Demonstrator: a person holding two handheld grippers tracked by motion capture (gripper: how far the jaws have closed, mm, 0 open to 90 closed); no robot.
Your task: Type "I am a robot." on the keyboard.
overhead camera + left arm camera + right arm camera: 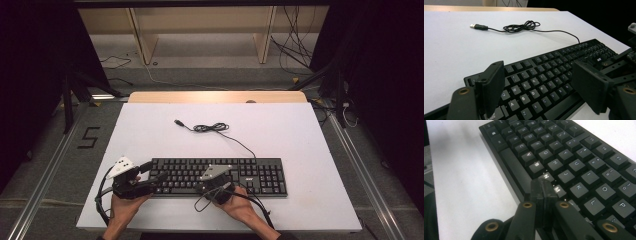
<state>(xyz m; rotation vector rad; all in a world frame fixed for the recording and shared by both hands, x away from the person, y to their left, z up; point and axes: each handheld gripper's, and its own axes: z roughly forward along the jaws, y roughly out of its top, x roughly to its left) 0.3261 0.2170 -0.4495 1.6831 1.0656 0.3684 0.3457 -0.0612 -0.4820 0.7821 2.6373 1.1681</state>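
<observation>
The keyboard is black with white letters on its keys, near the front edge of the white table. Its cable is black, with a silver plug end. Both grippers have black jaws and a grey plate on top. The table's far edge seems light wood.

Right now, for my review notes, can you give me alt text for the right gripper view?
The right gripper, its two black jaws shut flat together, points its tip down at the N and M keys of a black plastic computer keyboard. The keyboard runs diagonally across a white tabletop, its long space bar beside the jaws.
</observation>
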